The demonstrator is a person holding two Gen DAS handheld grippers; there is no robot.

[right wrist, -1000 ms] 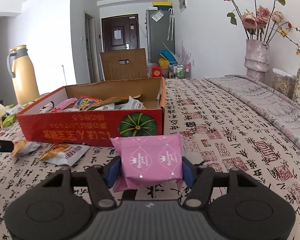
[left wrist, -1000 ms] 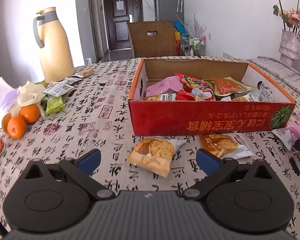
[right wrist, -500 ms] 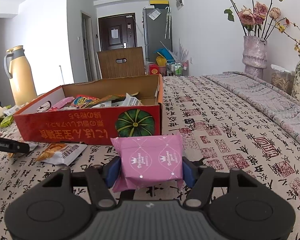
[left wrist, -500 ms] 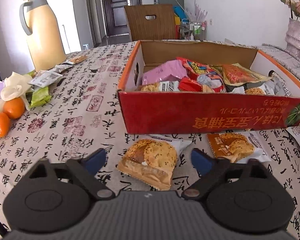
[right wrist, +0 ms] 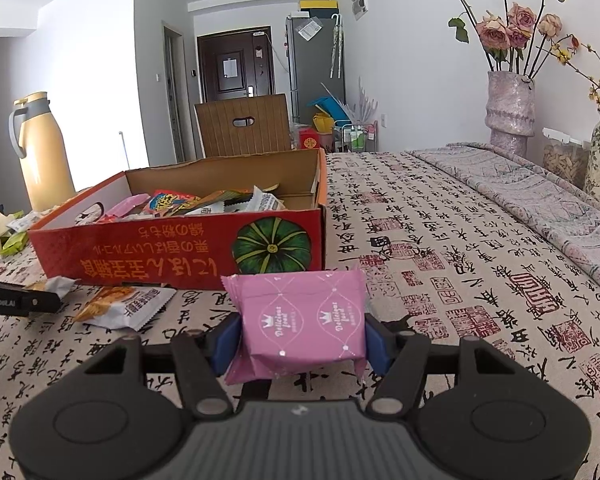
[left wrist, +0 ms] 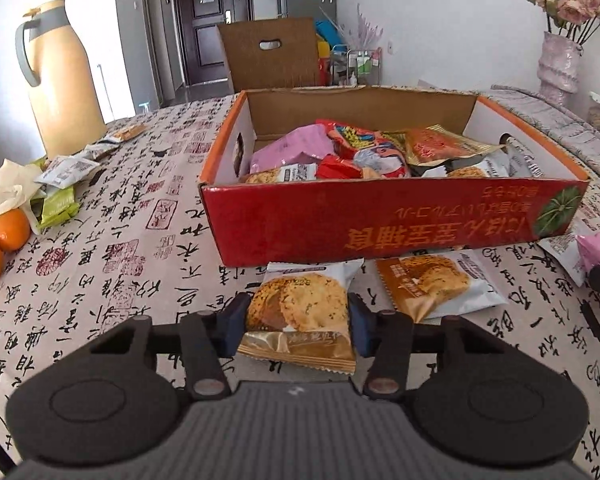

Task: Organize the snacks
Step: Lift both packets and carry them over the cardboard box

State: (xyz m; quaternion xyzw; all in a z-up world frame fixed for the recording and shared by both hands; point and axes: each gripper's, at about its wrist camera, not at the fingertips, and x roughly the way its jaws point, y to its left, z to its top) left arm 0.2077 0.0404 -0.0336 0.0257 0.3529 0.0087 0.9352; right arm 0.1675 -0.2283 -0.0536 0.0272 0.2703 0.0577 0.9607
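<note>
A red cardboard box [left wrist: 388, 224] holding several snack packets stands on the table; it also shows in the right wrist view [right wrist: 172, 252]. My left gripper [left wrist: 296, 322] is shut on a cookie packet [left wrist: 300, 308] just in front of the box. A second cookie packet [left wrist: 432, 284] lies to its right on the cloth, also in the right wrist view [right wrist: 128, 304]. My right gripper [right wrist: 300, 338] is shut on a pink snack packet [right wrist: 300, 324], held near the box's right front corner.
A yellow thermos [left wrist: 66, 76], loose packets [left wrist: 64, 184] and oranges [left wrist: 4, 236] sit at the left. Flower vases [right wrist: 508, 108] stand at the far right. A chair back [left wrist: 274, 54] is behind the table. The left gripper's finger [right wrist: 16, 300] shows at the left.
My left gripper moved forward and down over the cookie packet and closed on it. My right gripper kept its hold on the pink packet and barely moved.
</note>
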